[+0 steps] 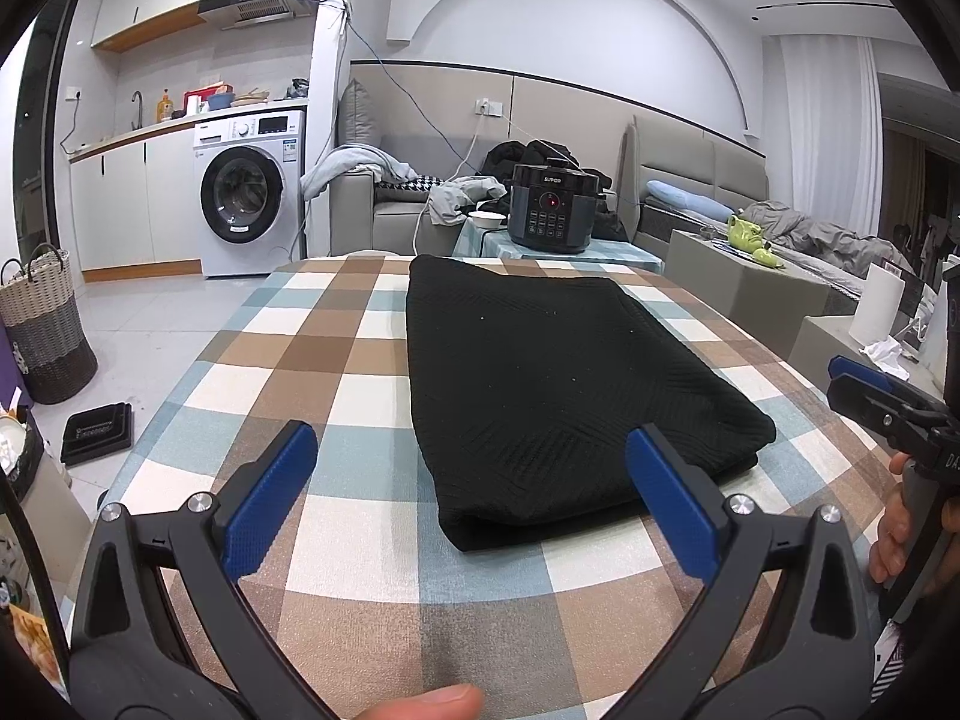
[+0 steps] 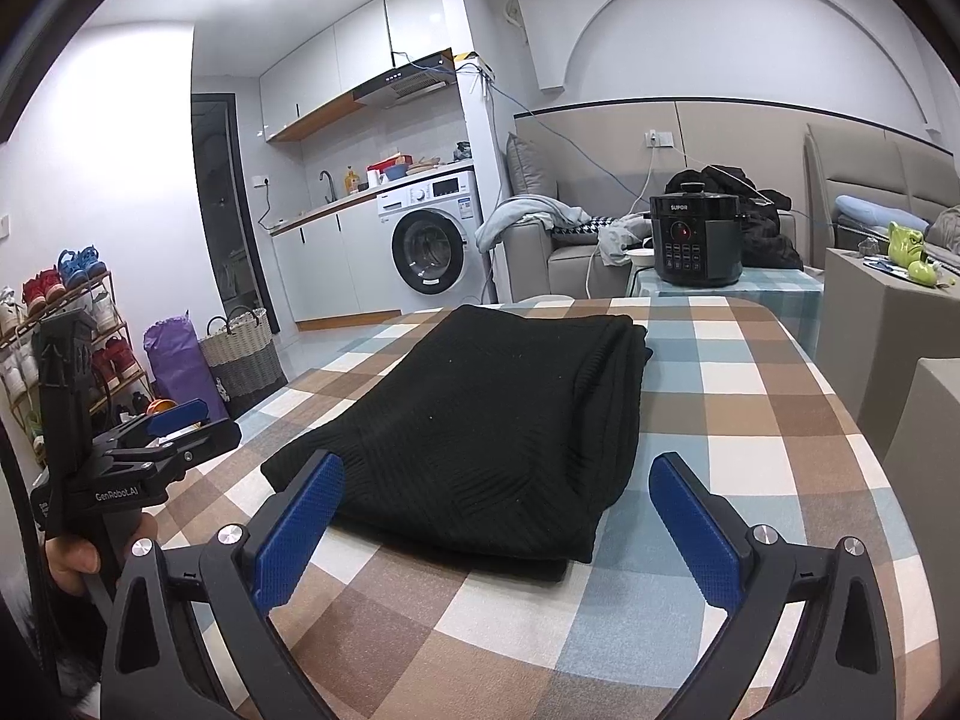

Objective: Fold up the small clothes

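Observation:
A black knit garment (image 1: 552, 384) lies folded into a long rectangle on the checked tablecloth (image 1: 336, 360). It also shows in the right wrist view (image 2: 498, 420). My left gripper (image 1: 474, 498) is open and empty, held just short of the garment's near edge. My right gripper (image 2: 498, 516) is open and empty, its jaws standing on either side of the garment's near end without touching it. The right gripper also shows at the right edge of the left wrist view (image 1: 882, 402). The left gripper shows at the left of the right wrist view (image 2: 174, 426).
A black pressure cooker (image 1: 552, 207) stands on a small table beyond the far edge. A woven basket (image 1: 42, 330) and a black tray (image 1: 96, 432) sit on the floor at left. A paper roll (image 1: 876, 306) stands at right. A washing machine (image 1: 249, 192) is behind.

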{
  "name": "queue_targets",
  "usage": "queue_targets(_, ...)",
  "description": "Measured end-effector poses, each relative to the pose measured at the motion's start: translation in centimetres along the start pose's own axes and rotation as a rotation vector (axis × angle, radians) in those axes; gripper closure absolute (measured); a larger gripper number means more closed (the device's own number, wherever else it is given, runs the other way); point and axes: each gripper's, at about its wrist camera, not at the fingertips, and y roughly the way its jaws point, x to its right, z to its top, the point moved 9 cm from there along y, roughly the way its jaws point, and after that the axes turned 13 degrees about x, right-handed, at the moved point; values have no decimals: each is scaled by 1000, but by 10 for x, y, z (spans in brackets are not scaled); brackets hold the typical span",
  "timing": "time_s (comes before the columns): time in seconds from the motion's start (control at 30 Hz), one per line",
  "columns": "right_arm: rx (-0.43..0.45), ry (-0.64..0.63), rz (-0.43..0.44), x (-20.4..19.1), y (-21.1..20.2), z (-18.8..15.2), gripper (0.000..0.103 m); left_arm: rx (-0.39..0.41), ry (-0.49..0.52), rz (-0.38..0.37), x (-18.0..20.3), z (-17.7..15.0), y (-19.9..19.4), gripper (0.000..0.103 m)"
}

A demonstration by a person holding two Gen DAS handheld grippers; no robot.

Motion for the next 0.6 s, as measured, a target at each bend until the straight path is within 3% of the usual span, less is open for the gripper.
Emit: queue_targets(0.6,0,3,-1,0,0,-1,0,1,0,-2,0,0,0,1)
